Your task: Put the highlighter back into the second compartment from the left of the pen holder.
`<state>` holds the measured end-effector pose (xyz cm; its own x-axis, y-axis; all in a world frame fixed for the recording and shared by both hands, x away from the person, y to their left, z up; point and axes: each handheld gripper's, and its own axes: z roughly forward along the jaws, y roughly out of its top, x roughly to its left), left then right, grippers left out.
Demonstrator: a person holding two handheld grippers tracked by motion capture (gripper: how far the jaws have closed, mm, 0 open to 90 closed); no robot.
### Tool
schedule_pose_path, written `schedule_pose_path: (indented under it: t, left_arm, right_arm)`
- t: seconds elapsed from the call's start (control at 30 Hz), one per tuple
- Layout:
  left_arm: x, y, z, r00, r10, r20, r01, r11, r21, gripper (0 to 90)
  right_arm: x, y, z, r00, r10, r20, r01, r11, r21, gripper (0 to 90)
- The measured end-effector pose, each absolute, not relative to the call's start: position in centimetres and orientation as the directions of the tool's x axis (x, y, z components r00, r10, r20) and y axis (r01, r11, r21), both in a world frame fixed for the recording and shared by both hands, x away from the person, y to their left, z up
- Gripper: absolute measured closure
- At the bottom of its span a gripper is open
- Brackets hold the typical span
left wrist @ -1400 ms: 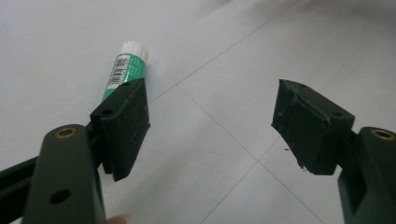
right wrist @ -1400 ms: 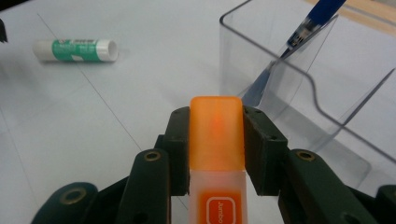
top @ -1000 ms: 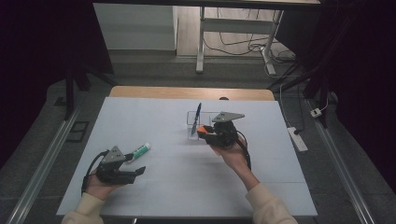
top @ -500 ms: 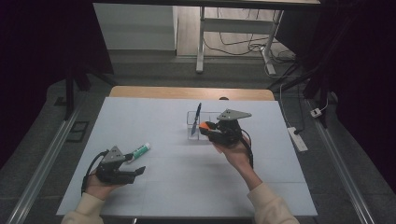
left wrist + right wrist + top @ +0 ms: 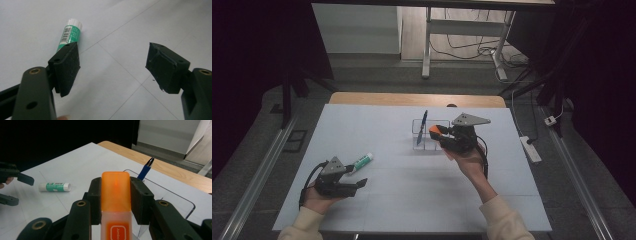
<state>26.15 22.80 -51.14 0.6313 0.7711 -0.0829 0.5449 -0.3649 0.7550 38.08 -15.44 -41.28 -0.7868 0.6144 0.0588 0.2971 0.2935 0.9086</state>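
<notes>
High view above the near table (image 5: 412,200) edge facing forward, tongs views close, all sharing the glue stick (image 5: 362,161).

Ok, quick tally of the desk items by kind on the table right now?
Glue stick: 1
Orange highlighter, held in the right gripper: 1
Blue pen, standing in the organizer: 1
Clear organizer: 1
Total: 4

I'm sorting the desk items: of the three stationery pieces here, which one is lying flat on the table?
The green-and-white glue stick, beside the left gripper. The blue pen stands in the clear organizer, and the orange highlighter is clamped in the right gripper.
</notes>
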Motion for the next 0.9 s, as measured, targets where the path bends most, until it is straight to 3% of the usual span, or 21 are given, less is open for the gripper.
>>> schedule_pose_path:
  t: [0.9]
  left_arm:
    - [26.3, 22.8, -51.3, 0.635, 0.768, -0.083, 0.546, -0.370, 0.751, 27.1]
  right_arm:
    - [40.8, -14.2, -39.2, -0.776, 0.628, 0.062, 0.264, 0.234, 0.936, 64.0]
